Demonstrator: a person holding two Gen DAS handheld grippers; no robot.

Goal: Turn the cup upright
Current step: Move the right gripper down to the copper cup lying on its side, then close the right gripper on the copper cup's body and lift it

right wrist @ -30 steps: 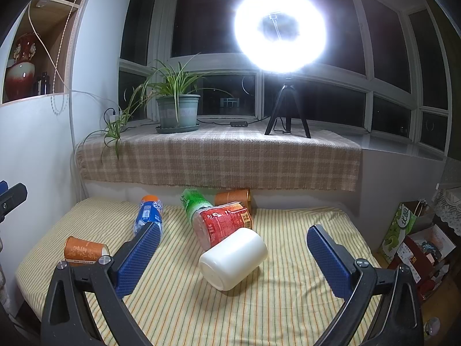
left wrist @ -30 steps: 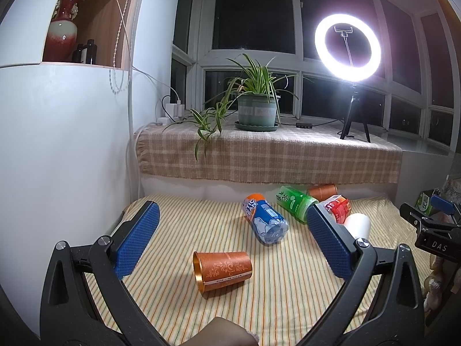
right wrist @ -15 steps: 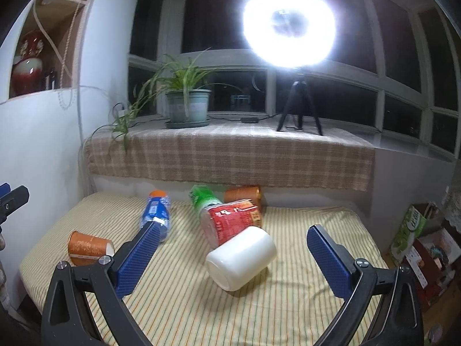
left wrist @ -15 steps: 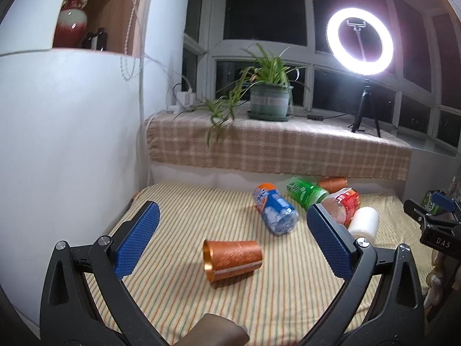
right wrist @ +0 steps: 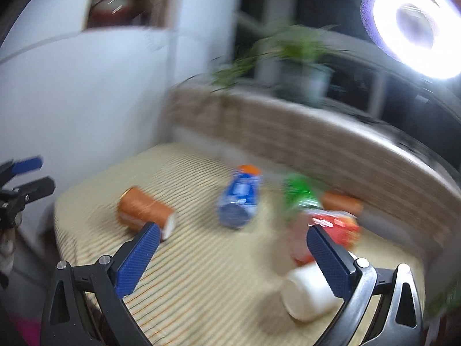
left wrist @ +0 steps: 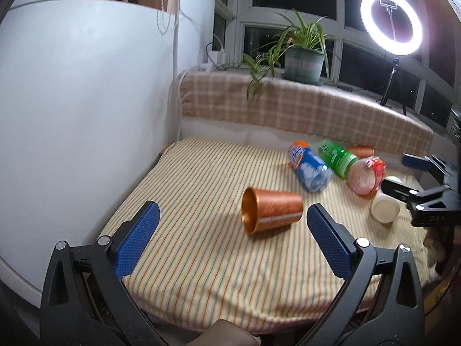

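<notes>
- Right now your left tongs [left wrist: 230, 226] stand wide apart with nothing between the blue pads, above the near part of the striped mattress [left wrist: 201, 259].
- The cup [left wrist: 270, 210] lies on its side on that mattress, just beyond and between the left pads, closer to the right one. Its open mouth faces left and toward you; its base points right.
- Your right tongs [right wrist: 230, 246] are also spread wide and hold nothing. That view is blurred, so fine detail is lost.
- In the right view the cup [right wrist: 144, 210] sits at the left of the mattress, its base end just behind the left pad tip; whether they touch, you cannot tell.
- Beyond the cup lie a blue bottle [left wrist: 309, 167], a green bottle [left wrist: 337, 158], a red pot [left wrist: 367, 174] and a second copper cup [left wrist: 361, 152], all on their sides and crowded together near the back.
- A white jar [left wrist: 384, 206] lies on its side at the right, near the right tongs as seen from the left camera [left wrist: 420, 184]. In the right view the jar [right wrist: 309, 294] sits just behind the right pad.
- A checked cloth [left wrist: 288, 109] covers the sill, carrying a plant [left wrist: 299, 54] and a ring light [left wrist: 390, 26].
</notes>
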